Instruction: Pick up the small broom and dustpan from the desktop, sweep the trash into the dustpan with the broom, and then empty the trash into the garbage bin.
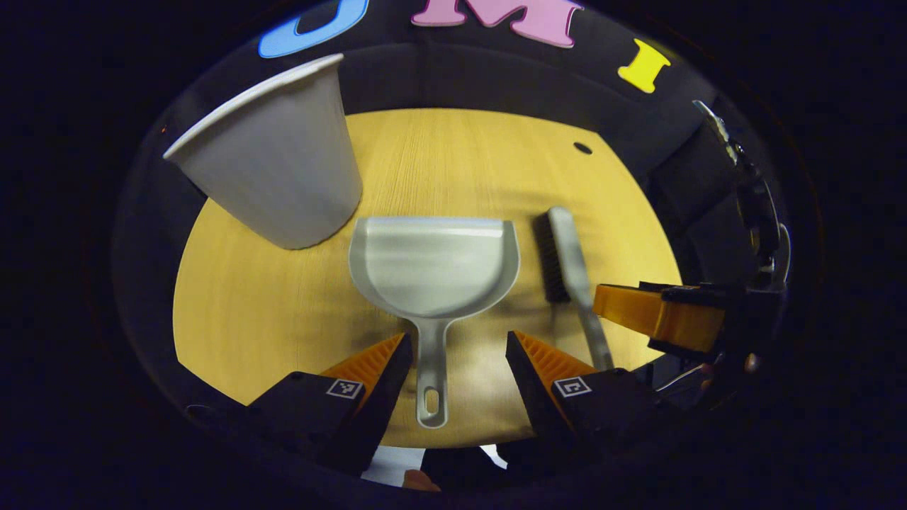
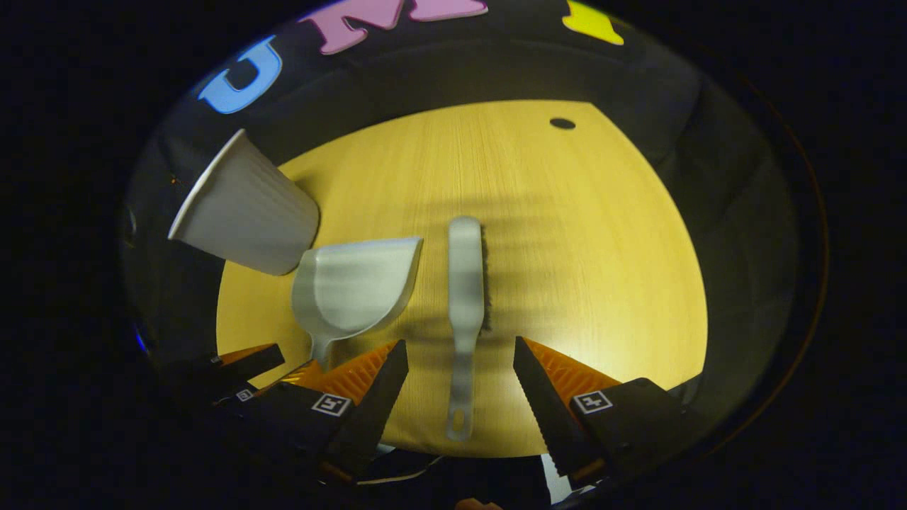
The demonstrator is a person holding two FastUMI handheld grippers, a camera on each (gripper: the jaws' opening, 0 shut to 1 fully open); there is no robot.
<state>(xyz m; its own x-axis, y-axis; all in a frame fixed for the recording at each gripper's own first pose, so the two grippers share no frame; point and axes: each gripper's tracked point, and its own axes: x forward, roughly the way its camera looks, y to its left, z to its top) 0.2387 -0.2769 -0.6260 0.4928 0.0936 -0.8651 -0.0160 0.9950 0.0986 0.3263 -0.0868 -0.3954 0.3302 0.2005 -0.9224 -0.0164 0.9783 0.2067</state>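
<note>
bin (image 1: pixel 273 152) left-rear | dustpan (image 1: pixel 434 269) centre | broom (image 1: pixel 570 273) right, on desktop (image 1: pixel 453 156)

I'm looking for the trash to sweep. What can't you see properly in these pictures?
- Inside of the garbage bin: both views show its outer wall alone.
- Trash: none can be made out on the table; it may be too small.
- Dustpan handle: the left gripper's finger covers part of it in the right gripper view.
- Broom bristles: dark and blurred in both views.

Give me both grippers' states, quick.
Left gripper: open, straddling the grey plastic dustpan handle.
Right gripper: open, straddling the grey small broom handle.
</note>
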